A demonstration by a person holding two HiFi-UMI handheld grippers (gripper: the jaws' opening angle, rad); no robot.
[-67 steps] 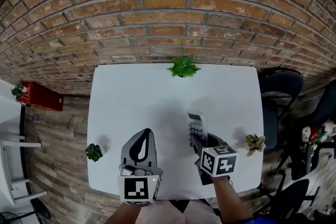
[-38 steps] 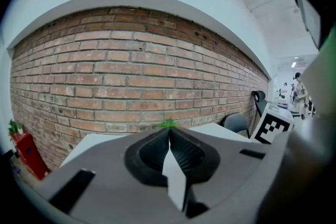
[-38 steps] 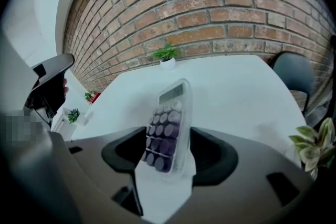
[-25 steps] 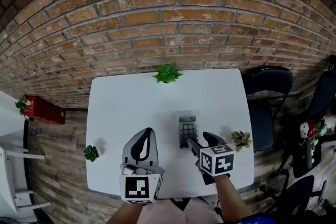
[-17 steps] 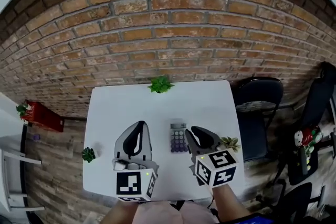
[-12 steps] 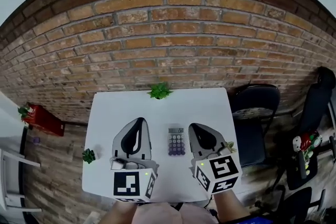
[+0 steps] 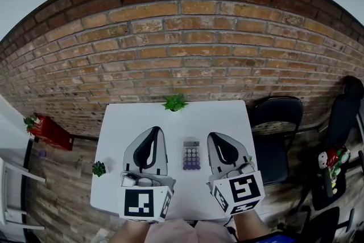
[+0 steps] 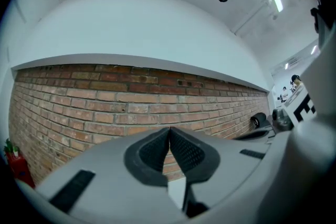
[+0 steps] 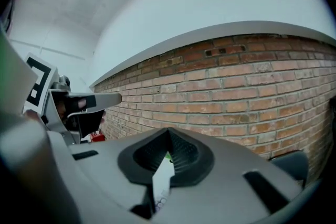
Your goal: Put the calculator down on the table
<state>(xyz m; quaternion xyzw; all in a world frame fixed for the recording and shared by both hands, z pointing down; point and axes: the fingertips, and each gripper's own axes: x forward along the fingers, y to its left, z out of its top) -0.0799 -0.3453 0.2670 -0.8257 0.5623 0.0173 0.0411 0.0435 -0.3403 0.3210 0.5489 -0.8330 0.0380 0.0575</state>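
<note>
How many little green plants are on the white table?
2: the far plant at the table's far edge, the left plant at its left edge. The right tongs may hide another.

The white table [image 7: 227, 116] carries a calculator [image 7: 191, 155] lying flat near its middle, a leafy green plant [image 7: 174, 102] at the middle of its far edge, and a smaller dark plant [image 7: 99, 168] by its left edge.
</note>
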